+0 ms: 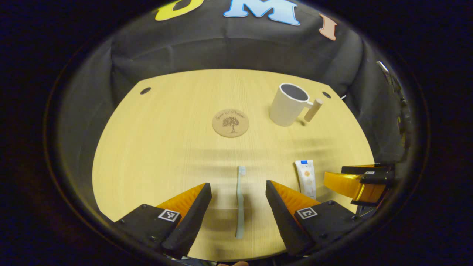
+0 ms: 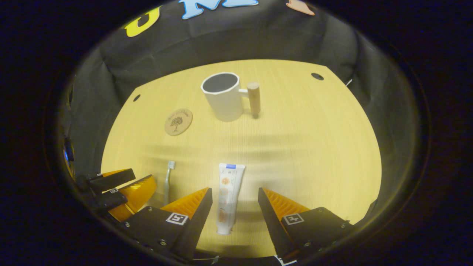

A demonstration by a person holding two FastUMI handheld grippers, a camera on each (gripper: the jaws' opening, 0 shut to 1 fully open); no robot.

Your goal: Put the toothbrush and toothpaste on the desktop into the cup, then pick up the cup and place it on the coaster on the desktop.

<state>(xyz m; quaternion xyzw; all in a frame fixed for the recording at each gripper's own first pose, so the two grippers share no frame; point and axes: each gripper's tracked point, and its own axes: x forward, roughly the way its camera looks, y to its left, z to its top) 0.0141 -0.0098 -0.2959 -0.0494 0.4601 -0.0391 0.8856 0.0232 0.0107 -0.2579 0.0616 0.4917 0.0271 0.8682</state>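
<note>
On a pale wooden desktop (image 1: 155,147), the left gripper (image 1: 238,207) hangs spread wide with the toothbrush (image 1: 240,199) lying flat between its fingers, untouched; the right gripper (image 2: 234,210) is likewise released, straddling the toothpaste (image 2: 228,195). The empty cup (image 1: 288,105) stands upright farther back, apart from the coaster (image 1: 230,123). To grip well, each claw probably should lower squarely, close across the narrow width, then lift level
</note>
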